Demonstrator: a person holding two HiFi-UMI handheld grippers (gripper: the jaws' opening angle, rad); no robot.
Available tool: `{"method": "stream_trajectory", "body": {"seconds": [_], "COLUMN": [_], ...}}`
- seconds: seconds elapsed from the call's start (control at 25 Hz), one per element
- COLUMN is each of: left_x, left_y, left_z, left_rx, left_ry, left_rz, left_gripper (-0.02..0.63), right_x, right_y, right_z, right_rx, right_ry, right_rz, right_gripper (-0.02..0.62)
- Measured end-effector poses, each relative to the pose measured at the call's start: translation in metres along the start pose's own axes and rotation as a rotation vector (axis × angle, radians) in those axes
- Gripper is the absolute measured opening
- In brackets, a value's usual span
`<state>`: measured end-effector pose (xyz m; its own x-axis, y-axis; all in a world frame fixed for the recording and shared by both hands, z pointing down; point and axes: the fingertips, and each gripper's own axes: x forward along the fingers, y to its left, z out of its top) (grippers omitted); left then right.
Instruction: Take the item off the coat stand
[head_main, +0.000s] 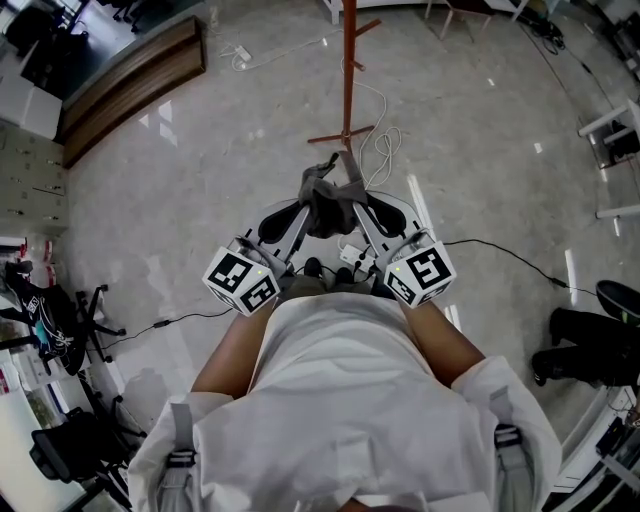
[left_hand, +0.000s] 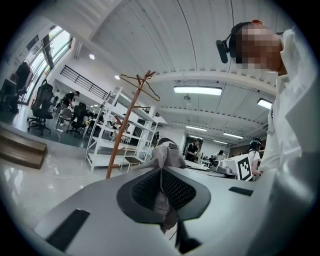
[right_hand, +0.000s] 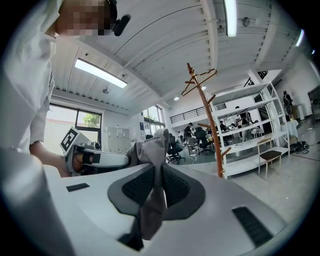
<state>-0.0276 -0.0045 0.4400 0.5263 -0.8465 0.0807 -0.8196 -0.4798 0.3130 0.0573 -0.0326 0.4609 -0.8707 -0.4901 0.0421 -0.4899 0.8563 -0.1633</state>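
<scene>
The item is a grey cloth (head_main: 328, 200), off the stand and bunched in the air between my two grippers, in front of the person's chest. My left gripper (head_main: 303, 218) is shut on its left side, with fabric (left_hand: 166, 154) pinched between the dark pads. My right gripper (head_main: 358, 214) is shut on the right side, a fold of cloth (right_hand: 152, 150) hanging down through its jaws. The red-brown wooden coat stand (head_main: 347, 70) rises just beyond the cloth. An empty wire hanger (left_hand: 145, 82) hangs at the top of the coat stand (right_hand: 211, 125).
A white cable (head_main: 382, 140) lies coiled by the stand's foot, and a black cable (head_main: 510, 262) runs off to the right. A wooden platform (head_main: 130, 85) lies at far left. Office chairs (head_main: 60, 320) stand at left. White shelving (left_hand: 112, 137) stands behind the stand.
</scene>
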Motion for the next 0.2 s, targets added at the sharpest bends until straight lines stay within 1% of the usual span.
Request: {"method": "stream_trajectory", "body": {"seconds": [0.04,0.2], "left_x": [0.002,0.014], "left_y": [-0.002,-0.013], "left_z": [-0.008,-0.069], "left_rx": [0.002,0.022], "left_ry": [0.003,0.016], "left_rz": [-0.001,-0.011], "left_gripper": [0.025,0.025], "right_x": [-0.004,-0.031], "right_y": [-0.003,-0.02], "right_z": [-0.007,-0.063], "right_rx": [0.005,0.022], "right_ry": [-0.001,-0.016], "right_rz": [-0.002,-0.008], "right_gripper": [0.052,0.052]}}
